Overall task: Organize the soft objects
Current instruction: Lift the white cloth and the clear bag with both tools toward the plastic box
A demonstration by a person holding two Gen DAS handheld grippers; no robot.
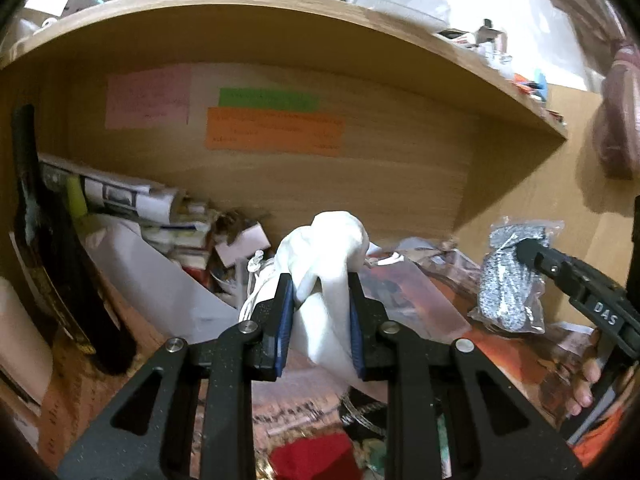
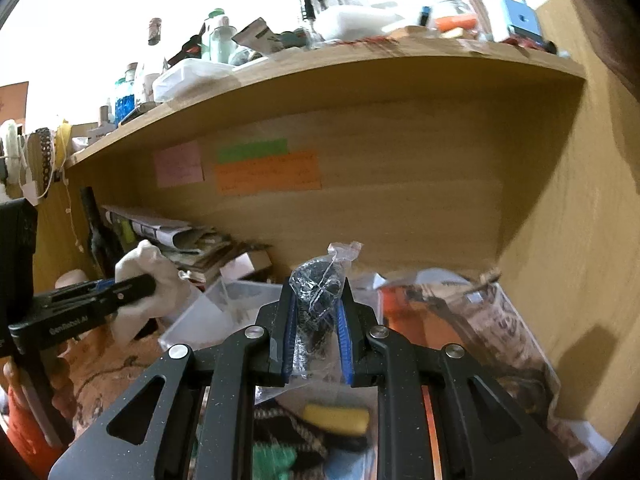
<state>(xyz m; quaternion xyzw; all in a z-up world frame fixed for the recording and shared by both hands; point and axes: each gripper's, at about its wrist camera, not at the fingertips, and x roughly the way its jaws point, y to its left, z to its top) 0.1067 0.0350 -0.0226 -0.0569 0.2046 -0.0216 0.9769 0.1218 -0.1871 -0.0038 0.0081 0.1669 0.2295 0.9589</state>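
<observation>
Two grips: left gripper jaws pinch white cloth; right gripper jaws pinch bagged fabric.

Inspector: Which markings are legible?

Recorder: White letters "DAS" stand on the black arm of the right gripper, seen from the left wrist view. White lettering that appears to read "GenRobot.AI" runs along the side of the left gripper, seen from the right wrist view.

Inspector: And the pink note, green note and orange note on the back panel?

Recorder: They carry handwriting, too blurred to read in either view.
</observation>
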